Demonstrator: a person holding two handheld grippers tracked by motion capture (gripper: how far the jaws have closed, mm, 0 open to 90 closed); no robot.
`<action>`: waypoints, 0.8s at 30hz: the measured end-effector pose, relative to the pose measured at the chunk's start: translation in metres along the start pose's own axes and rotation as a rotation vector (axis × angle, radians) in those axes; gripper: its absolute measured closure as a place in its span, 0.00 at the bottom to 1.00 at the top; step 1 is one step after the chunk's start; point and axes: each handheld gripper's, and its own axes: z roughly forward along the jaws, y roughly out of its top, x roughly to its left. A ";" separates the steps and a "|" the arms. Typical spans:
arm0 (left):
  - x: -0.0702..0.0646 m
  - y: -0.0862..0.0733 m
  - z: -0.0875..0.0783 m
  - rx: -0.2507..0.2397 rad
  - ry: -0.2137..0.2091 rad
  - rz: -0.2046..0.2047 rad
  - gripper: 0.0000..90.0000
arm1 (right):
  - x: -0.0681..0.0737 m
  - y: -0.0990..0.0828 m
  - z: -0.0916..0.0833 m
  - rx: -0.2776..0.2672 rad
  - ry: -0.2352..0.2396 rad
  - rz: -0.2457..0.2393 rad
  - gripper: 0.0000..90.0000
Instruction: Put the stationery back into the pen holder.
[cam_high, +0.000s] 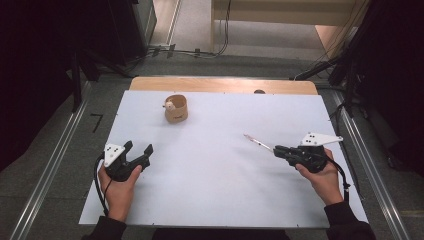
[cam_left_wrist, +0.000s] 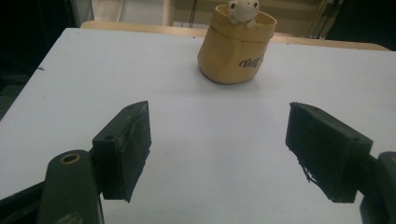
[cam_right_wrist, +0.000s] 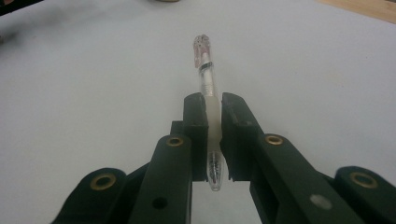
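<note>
Setting: white counter (cam_high: 215, 165) over a wooden top, grey floor and dark stands around it, cables trailing at the far end.
Work in hand: I judge I am carrying a pen toward a cup that serves as a pen holder.
Pen: clear pen (cam_right_wrist: 206, 70) with a pinkish cap end, lying along my right claw's line and sticking out ahead of it; in the high view the pen (cam_high: 257, 143) points up and left, toward the cup's side of the counter.
Right claw: right claw (cam_right_wrist: 214, 140) pressed together on the pen's barrel, the pads pinching it near the writing tip, so most of the length stays free in front for lowering into an opening.
Right claw, high view: right claw (cam_high: 276, 149) sits at the right side of the counter, well apart from the cup.
Cup: tan cup (cam_left_wrist: 236, 44) with a small white figure peeking over its rim, upright near the far edge, left of centre; cup (cam_high: 176, 108) has its mouth facing up, ready to take something.
Left claw: left claw (cam_left_wrist: 217, 144) spread wide, nothing between the pads, aimed at the cup from the near left; left claw (cam_high: 138, 148) waits there, I judge, to steady the cup if needed.
Risk: a thin, smooth barrel may swivel in my pinch.
</note>
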 end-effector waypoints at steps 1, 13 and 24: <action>0.000 0.000 0.000 0.001 -0.001 0.000 0.26 | 0.000 0.001 0.001 0.000 0.002 -0.004 0.88; 0.001 0.000 0.000 0.007 0.000 0.002 0.26 | 0.004 0.014 0.013 -0.008 0.012 -0.002 0.88; 0.001 0.000 0.000 0.006 -0.002 0.004 0.26 | 0.010 0.025 0.026 -0.011 0.021 -0.013 0.88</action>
